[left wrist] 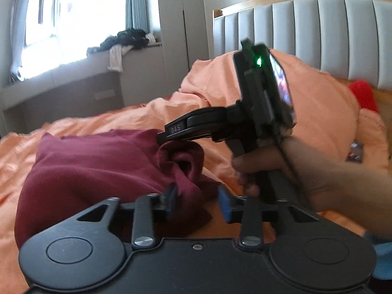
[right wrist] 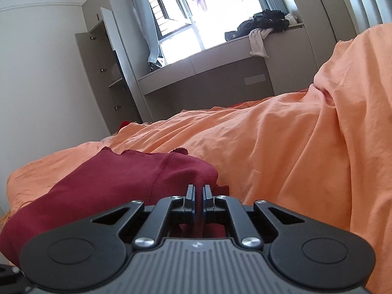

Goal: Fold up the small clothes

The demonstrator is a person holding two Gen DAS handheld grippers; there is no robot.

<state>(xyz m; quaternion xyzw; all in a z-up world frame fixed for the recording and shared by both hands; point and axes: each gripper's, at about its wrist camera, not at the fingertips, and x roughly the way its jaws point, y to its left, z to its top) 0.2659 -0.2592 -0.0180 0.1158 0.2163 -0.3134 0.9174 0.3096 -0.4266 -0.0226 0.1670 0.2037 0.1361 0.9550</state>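
Note:
A maroon garment (left wrist: 93, 166) lies on the orange bedspread (left wrist: 137, 115). My left gripper (left wrist: 198, 201) is open just above the garment's right edge, holding nothing. In the left wrist view my right gripper (left wrist: 169, 134) is shut on a bunched fold of the garment and lifts it slightly. In the right wrist view my right gripper (right wrist: 198, 193) has its jaws almost closed, with the maroon garment (right wrist: 117, 178) pinched between them on the orange bedspread (right wrist: 269, 147).
A grey padded headboard (left wrist: 318, 34) stands behind an orange-covered pillow (left wrist: 323, 107). A red item (left wrist: 362, 93) lies by the headboard. A window bench with a pile of dark clothes (right wrist: 264, 24) and an open cupboard (right wrist: 107, 73) stand beyond the bed.

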